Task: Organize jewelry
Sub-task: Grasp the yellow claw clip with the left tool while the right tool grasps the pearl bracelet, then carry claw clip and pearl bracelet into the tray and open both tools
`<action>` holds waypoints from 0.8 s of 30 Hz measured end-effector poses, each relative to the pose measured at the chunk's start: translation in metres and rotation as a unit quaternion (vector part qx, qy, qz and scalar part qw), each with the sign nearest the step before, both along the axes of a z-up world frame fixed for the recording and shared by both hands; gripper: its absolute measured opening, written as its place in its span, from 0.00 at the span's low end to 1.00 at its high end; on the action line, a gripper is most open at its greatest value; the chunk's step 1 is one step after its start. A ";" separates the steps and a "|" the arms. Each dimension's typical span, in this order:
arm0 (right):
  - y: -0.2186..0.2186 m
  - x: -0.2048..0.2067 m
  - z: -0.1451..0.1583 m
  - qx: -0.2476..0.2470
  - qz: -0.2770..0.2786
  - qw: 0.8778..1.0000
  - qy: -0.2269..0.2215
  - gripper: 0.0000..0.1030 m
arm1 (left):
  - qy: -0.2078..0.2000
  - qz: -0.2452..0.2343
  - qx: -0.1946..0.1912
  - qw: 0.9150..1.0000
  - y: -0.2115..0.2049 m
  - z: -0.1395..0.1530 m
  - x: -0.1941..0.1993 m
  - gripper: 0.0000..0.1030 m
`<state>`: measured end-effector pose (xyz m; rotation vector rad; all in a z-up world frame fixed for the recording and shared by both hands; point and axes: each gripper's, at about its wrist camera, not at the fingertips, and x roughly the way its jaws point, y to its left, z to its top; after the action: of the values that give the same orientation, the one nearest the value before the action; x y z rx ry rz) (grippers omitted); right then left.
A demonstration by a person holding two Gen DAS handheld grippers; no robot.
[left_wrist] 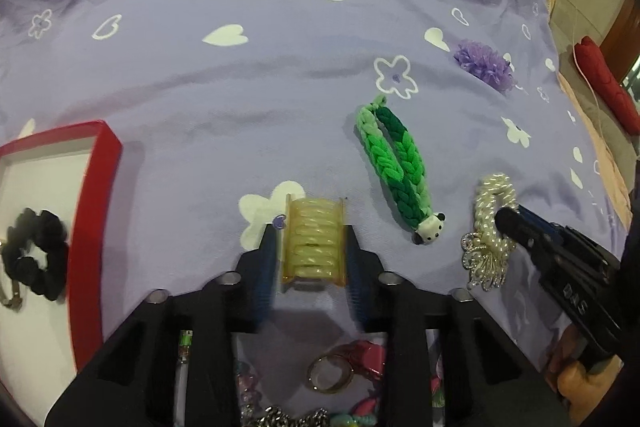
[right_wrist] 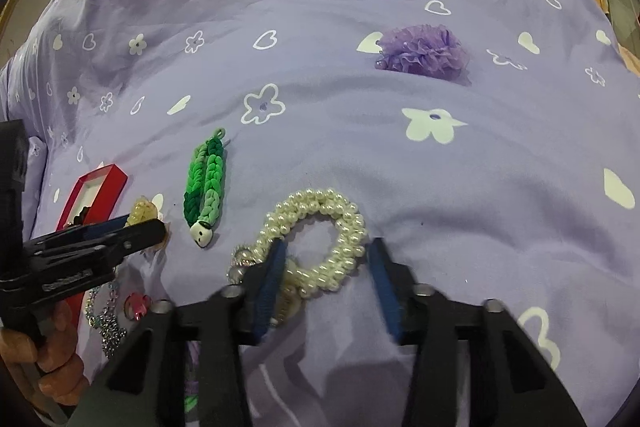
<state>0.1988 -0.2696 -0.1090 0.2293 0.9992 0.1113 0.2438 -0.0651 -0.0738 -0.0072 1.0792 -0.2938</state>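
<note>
A translucent yellow hair claw (left_wrist: 314,243) lies on the purple bedspread, and my left gripper (left_wrist: 313,251) is shut on it, a blue pad against each side. In the right wrist view, a pearl hair tie (right_wrist: 320,227) with a rhinestone charm (right_wrist: 240,265) sits between the fingers of my right gripper (right_wrist: 326,263). The left pad overlaps the ring, the right pad stands at its outer edge, and the ring keeps its round shape. A red-rimmed white box (left_wrist: 90,227) at the left holds a black scrunchie (left_wrist: 34,255).
A green braided tie with a panda head (left_wrist: 396,167) lies between the two grippers. A purple fabric flower (right_wrist: 422,53) sits farther back. A gold ring (left_wrist: 330,373), a pink piece (left_wrist: 368,355) and a chain (left_wrist: 288,417) lie under my left gripper.
</note>
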 end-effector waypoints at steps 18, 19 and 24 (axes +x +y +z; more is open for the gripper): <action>0.029 -0.020 0.065 0.066 0.049 0.994 -0.078 0.10 | -0.061 0.025 -0.039 0.997 0.053 0.052 -0.059 0.26; 0.034 -0.021 0.070 0.069 0.055 0.993 -0.081 0.10 | -0.063 0.030 -0.042 0.997 0.059 0.054 -0.062 0.26; 0.059 -0.026 0.084 0.080 0.082 0.989 -0.093 0.10 | -0.074 0.059 -0.058 0.994 0.089 0.066 -0.083 0.26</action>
<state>0.1733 -0.2110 -0.0246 0.2775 0.8237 0.3579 0.1605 0.0240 -0.0075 -0.1515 0.9088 -0.2457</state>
